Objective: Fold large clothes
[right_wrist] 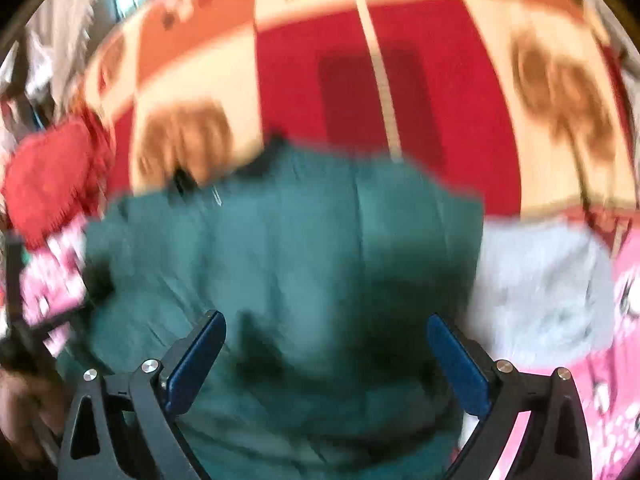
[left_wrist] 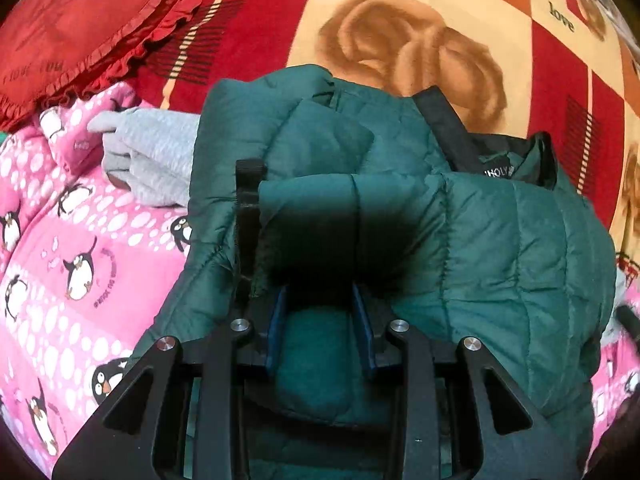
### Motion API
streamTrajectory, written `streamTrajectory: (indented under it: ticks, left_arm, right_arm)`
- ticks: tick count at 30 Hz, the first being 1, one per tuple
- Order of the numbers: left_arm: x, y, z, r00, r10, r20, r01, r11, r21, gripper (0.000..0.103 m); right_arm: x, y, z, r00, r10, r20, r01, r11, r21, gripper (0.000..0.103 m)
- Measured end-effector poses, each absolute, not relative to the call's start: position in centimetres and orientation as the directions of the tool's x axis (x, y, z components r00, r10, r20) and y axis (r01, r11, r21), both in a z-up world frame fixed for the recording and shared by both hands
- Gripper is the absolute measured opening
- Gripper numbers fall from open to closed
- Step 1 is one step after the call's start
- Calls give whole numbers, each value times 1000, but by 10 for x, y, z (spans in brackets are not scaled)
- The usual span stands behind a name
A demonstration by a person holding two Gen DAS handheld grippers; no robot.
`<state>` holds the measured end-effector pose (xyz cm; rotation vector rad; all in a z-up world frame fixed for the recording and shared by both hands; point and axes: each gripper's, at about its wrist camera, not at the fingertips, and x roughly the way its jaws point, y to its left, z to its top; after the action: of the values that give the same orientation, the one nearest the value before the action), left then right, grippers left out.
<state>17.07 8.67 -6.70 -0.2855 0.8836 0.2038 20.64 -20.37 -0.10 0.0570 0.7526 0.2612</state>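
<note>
A big green puffy jacket lies in the middle of the picture on a bed with a red and cream rose blanket. It is already partly folded: one sleeve is laid across the body, and the black collar with its label shows at the upper right of the jacket. The left gripper is at the bottom middle of the left view. Its blue fingers are only a little way apart, with a puffy fold of the jacket between them, and it seems they are clamped on it. The right gripper is at the bottom of the blurry right view. Its fingers are wide apart above the jacket and hold nothing. A pink penguin cloth and a grey cloth lie at the left, and a red frilly pillow sits in the upper left. The jacket looks about halfway done. It likely needs one more fold to be a neat bundle.
</note>
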Motion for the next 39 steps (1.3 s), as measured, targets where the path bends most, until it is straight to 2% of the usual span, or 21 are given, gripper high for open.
streamTrajectory:
  ticks: [3, 6, 8, 14, 18, 23, 25, 26, 27, 29, 34, 36, 39]
  left_arm:
    - [169, 86, -68, 617, 72, -783, -286, 948, -138, 31]
    - [165, 86, -67, 623, 65, -780, -281, 949, -145, 31]
    - [165, 86, -67, 628, 44, -777, -275, 946, -169, 31]
    - [172, 88, -74, 617, 53, -785, -281, 947, -157, 31]
    - [166, 89, -64, 634, 80, -769, -299, 943, -148, 30]
    - [156, 96, -44, 698, 123, -706, -333, 928, -168, 31]
    - [159, 102, -49, 680, 126, -722, -357, 917, -177, 33]
    - [164, 107, -57, 647, 123, -752, -375, 910, -175, 40]
    - [168, 110, -67, 619, 105, -778, -381, 907, -181, 42]
    - [172, 115, -75, 605, 64, -793, -374, 903, -213, 42]
    - [172, 118, -68, 611, 64, -789, -387, 894, -227, 42]
    - [163, 117, -60, 622, 92, -777, -401, 891, -215, 42]
    - [144, 116, -33, 693, 196, -694, -429, 885, -179, 42]
  right_arm:
    - [235, -180, -7, 703, 231, -672, -222, 970, 102, 100]
    - [268, -182, -61, 607, 243, -757, -167, 970, 177, 103]
    - [270, -184, -77, 634, 273, -724, -188, 962, 198, 103]
    - [271, -167, -74, 630, 251, -735, -191, 967, 167, 103]
    - [254, -167, -50, 656, 218, -722, -148, 976, 160, 103]
    - [234, -130, -17, 690, 276, -669, -198, 961, 192, 103]
    - [232, -97, -24, 646, 295, -704, -262, 952, 159, 103]
    - [233, -85, -33, 623, 284, -729, -281, 951, 131, 103]
    - [234, -75, -46, 607, 255, -753, -290, 953, 88, 103]
    - [235, -68, -59, 619, 216, -756, -287, 957, 39, 103]
    - [234, -78, -46, 621, 268, -736, -284, 953, 107, 103]
    - [224, -93, -38, 641, 265, -721, -269, 957, 112, 103]
    - [202, -121, -26, 659, 231, -716, -225, 969, 105, 103]
